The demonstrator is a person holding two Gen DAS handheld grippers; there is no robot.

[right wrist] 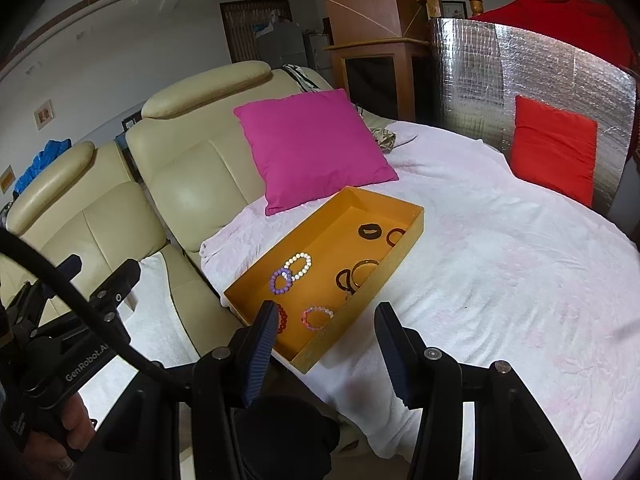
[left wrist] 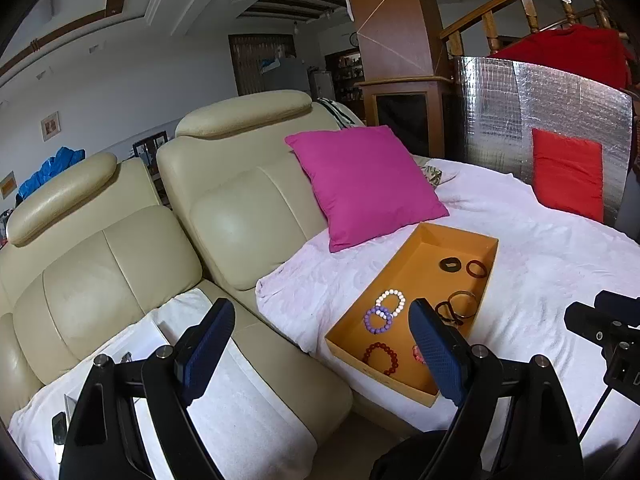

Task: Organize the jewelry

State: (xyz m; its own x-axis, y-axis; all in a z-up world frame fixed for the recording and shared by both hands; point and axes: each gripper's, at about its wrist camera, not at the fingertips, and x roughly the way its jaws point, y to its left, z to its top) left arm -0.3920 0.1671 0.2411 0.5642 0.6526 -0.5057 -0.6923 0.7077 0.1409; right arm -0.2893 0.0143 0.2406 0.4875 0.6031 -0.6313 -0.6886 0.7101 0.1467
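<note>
orange tray on white sheet, bracelets inside, pink pillow at its 11 o'clock, left gripper jaws wide and empty, right gripper half-spread, empty

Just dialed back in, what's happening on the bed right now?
A person holds a hand-held gripper in each hand over the white bedspread. Both the left hand-held gripper and the right hand-held gripper are open and empty, hovering near the orange tray. The bracelets lie in the tray: the white bead bracelet overlaps the purple one, with the pink one nearer. Nothing is gripped yet.
</note>
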